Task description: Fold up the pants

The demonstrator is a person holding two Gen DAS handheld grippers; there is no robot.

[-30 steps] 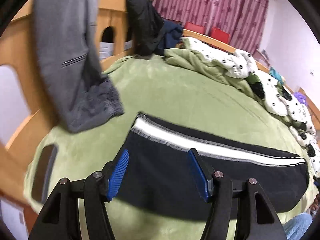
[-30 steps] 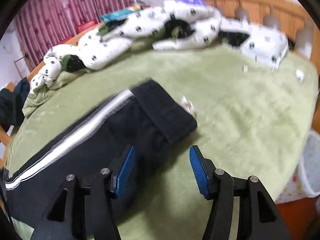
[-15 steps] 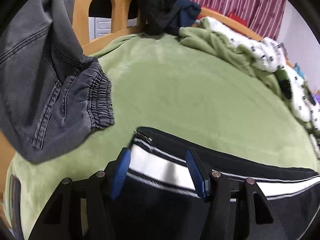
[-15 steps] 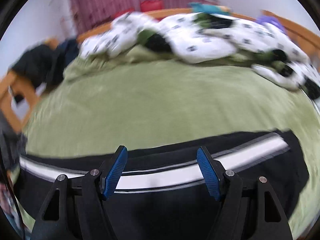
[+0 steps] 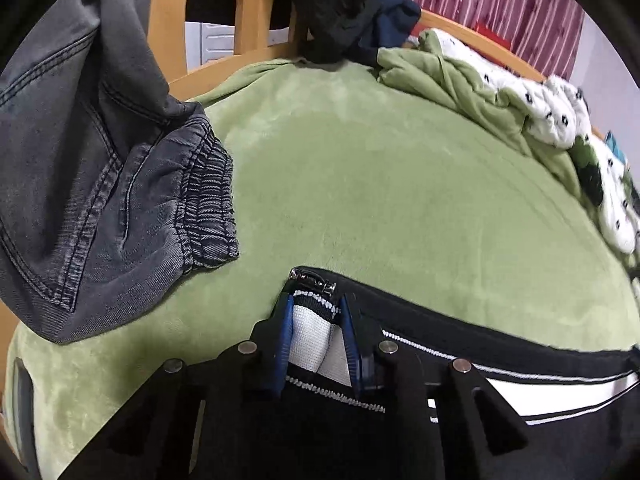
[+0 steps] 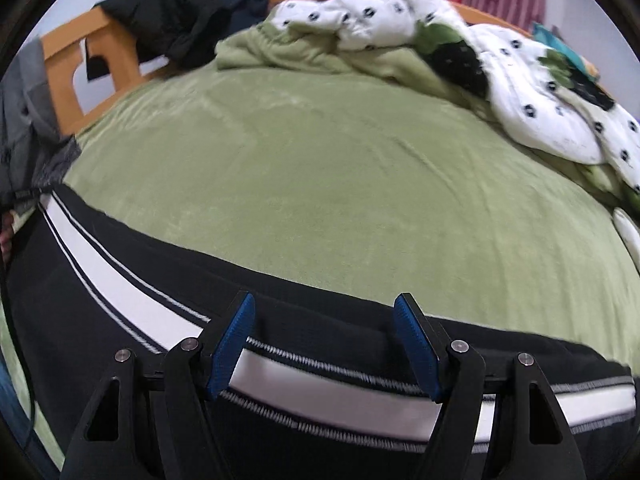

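Left gripper (image 5: 314, 334) pinches the pants (image 5: 460, 332) hem at six o'clock, right gripper (image 6: 326, 348) gapes empty over the stripe — lifting now could drag them crooked.

Black pants (image 6: 120, 360), white side stripe
Green bed cover (image 6: 320, 184); grey jeans (image 5: 80, 160) left of pants; quilt (image 6: 540, 92) white w/ black spots.

pants (image 5: 500, 420): run off the left view at 4 o'clock and pass under the tool body; far end unseen
pants hem: bunched between the left tool (image 5: 314, 320) pads, fabric behind them hidden
right tool (image 6: 326, 340): its body covers the pants below the stripe
jeans (image 5: 92, 168): cut off at 9 o'clock
duvet (image 6: 520, 80): blurred, cut at 3 o'clock
bed (image 6: 320, 184): near edge hidden
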